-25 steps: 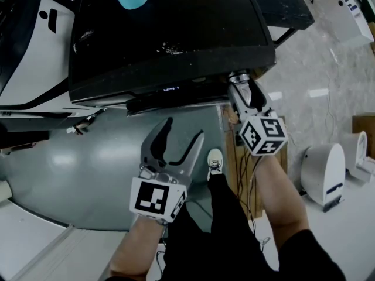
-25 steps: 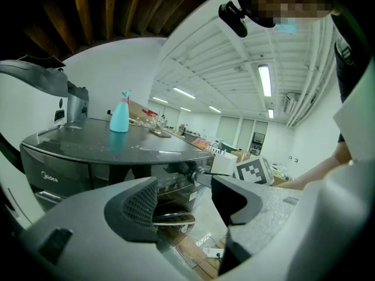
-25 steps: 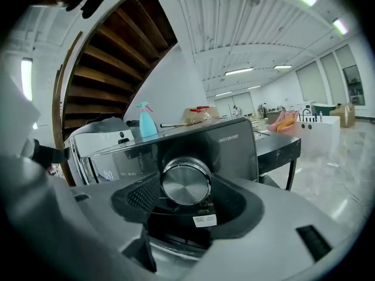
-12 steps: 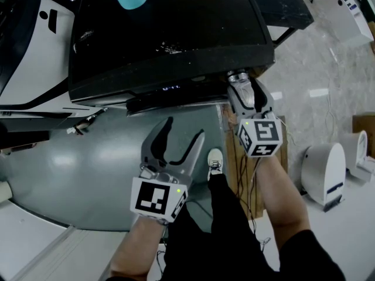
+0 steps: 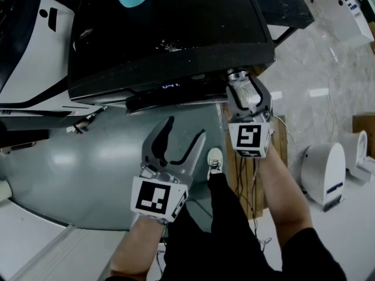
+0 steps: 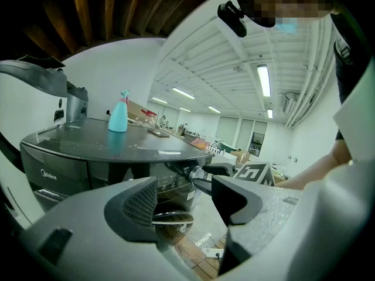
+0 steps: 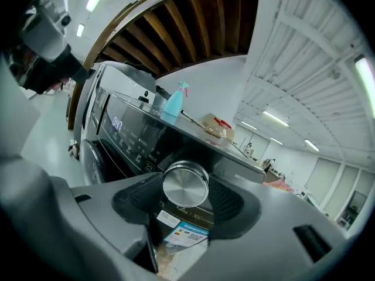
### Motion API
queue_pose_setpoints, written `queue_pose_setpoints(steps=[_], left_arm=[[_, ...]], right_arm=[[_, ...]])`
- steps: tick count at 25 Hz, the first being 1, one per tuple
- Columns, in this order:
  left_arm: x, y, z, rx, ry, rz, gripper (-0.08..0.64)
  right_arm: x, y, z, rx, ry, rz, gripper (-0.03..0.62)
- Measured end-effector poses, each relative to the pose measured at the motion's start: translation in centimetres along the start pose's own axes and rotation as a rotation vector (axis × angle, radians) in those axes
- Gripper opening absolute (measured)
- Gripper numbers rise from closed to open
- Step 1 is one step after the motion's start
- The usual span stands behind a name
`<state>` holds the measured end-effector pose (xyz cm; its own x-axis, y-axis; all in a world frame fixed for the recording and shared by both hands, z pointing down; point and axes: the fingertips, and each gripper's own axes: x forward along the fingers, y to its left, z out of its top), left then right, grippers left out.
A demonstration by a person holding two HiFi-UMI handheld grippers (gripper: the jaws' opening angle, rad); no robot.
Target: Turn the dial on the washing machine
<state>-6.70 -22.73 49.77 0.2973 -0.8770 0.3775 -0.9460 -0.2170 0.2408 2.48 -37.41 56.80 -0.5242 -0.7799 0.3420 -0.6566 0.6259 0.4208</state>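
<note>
The right gripper [image 5: 246,86] has rolled about its own long axis. Its marker cube [image 5: 251,139], tilted a second ago, now faces the head camera squarely, though the hand has barely shifted. Its jaws have just been closing, and in the right gripper view the pads sit against both sides of the silver dial [image 7: 185,184]. The dial stands at the right end of the washing machine [image 5: 170,34] front, about one o'clock from the middle of the head view. This looks like either a fresh bite after resetting the wrist or the end of a turn; I cannot tell which. The left gripper [image 5: 185,130], at seven o'clock from the dial, hangs unmoved, jaws apart and empty.
</note>
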Motion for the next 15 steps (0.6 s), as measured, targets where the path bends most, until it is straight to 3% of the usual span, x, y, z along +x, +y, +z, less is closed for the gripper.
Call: queue_pose_setpoints(steps=[5, 8, 12, 15], left_arm=[[-0.1, 0.1, -0.2, -0.004, 0.002, 0.002, 0.27], [-0.2, 0.1, -0.3, -0.005, 0.002, 0.005, 0.272], [-0.3, 0.0, -0.4, -0.008, 0.001, 0.005, 0.27], [-0.4, 0.0, -0.4, -0.01, 0.001, 0.004, 0.27]], right_arm=[[0.0, -0.1, -0.1, 0.023, -0.006, -0.002, 0.242], [-0.1, -0.1, -0.2, 0.083, -0.006, 0.004, 0.235], [-0.2, -0.4, -0.4, 0.217, -0.014, 0.028, 0.232], [-0.2, -0.9, -1.0, 0.406, -0.035, 0.062, 0.23]])
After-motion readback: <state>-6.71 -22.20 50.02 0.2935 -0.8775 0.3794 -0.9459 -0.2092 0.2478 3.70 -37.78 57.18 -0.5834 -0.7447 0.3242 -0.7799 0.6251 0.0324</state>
